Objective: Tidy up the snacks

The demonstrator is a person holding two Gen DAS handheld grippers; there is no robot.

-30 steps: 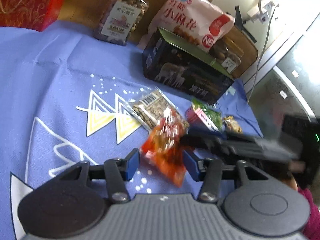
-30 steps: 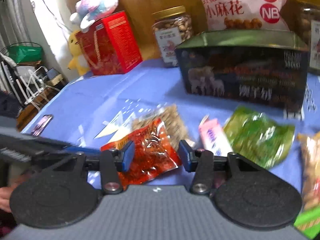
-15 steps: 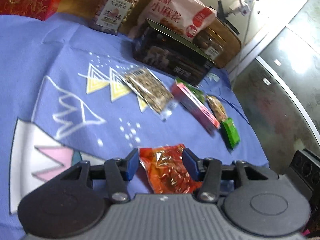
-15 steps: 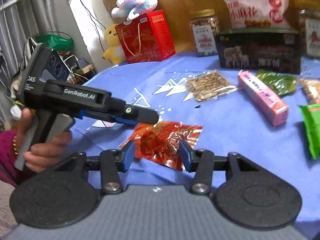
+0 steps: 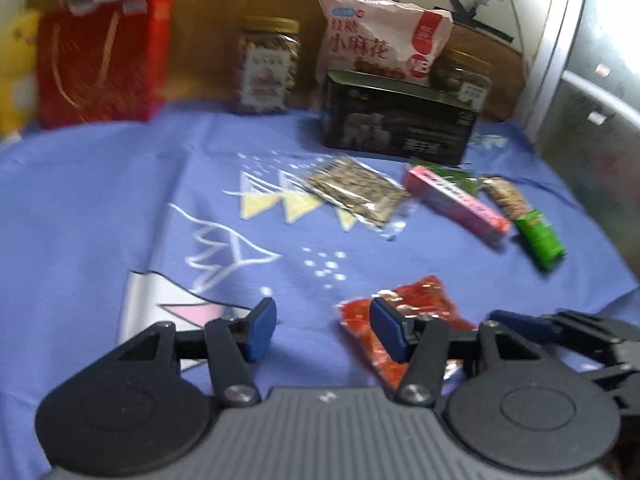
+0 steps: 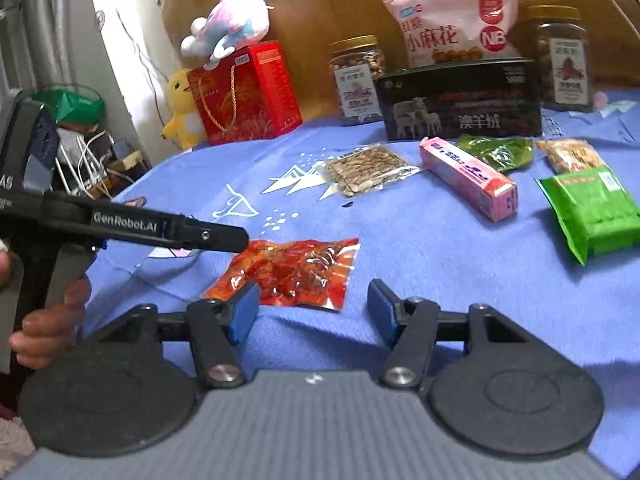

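Note:
A red snack packet (image 6: 292,270) lies flat on the blue cloth near the table's front; it also shows in the left wrist view (image 5: 416,312). My left gripper (image 5: 324,334) is open and empty, with the packet by its right finger. My right gripper (image 6: 312,308) is open and empty, just short of the packet. Farther back lie a seed packet (image 6: 368,168), a pink box (image 6: 468,178), a green leaf packet (image 6: 496,152), a nut bar (image 6: 568,156) and a green packet (image 6: 592,208).
A black tin (image 6: 460,106) stands at the back with a pink snack bag (image 6: 452,28) behind it, two nut jars (image 6: 356,80) beside it, and a red gift box (image 6: 244,92) with plush toys at the left. The table edge drops off at left.
My left gripper carried the red packet toward the front of the table, opened and let it go. Both grippers have pulled back and opened wider.

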